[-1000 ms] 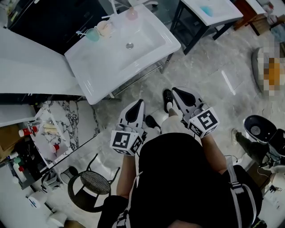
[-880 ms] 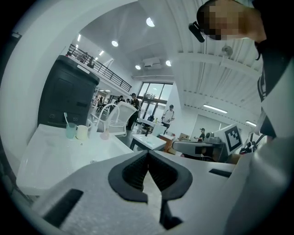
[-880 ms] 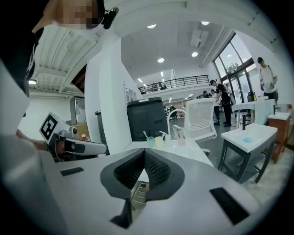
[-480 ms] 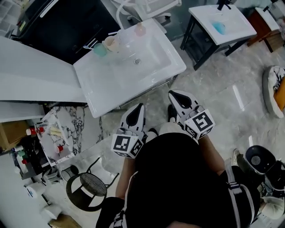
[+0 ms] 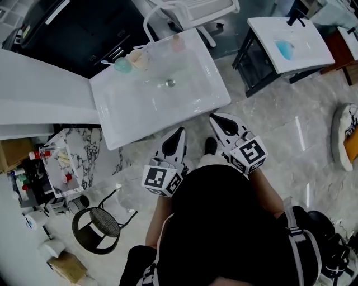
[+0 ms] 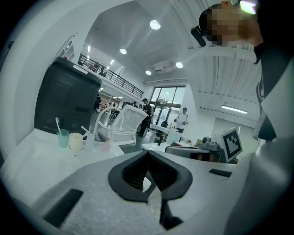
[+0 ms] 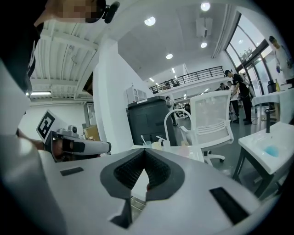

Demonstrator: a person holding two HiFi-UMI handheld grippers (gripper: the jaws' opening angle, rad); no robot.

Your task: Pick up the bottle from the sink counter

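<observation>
The small pinkish bottle [image 5: 178, 40] stands at the far edge of the white sink counter [image 5: 196, 103], near the curved white faucet [image 5: 150, 18]. It also shows as a pink bottle [image 6: 106, 146] in the left gripper view, beside a teal cup [image 5: 122, 65] and a cream cup [image 5: 137, 57]. My left gripper [image 5: 178, 133] and right gripper [image 5: 215, 118] hover at the counter's near edge, held low in front of the person's body. Both are shut with nothing between the pads, as seen close up on the left gripper [image 6: 148, 154] and the right gripper [image 7: 144, 153].
A second white basin [image 5: 302, 39] on a black frame stands to the right. A white chair [image 5: 198, 8] and a black cabinet [image 5: 84, 31] lie behind the sink. A round black stool [image 5: 99, 224] and a marbled shelf [image 5: 84, 153] with small bottles sit at left.
The sink counter has come closer to both grippers as the person moved toward it. The jaws of both stay shut.
</observation>
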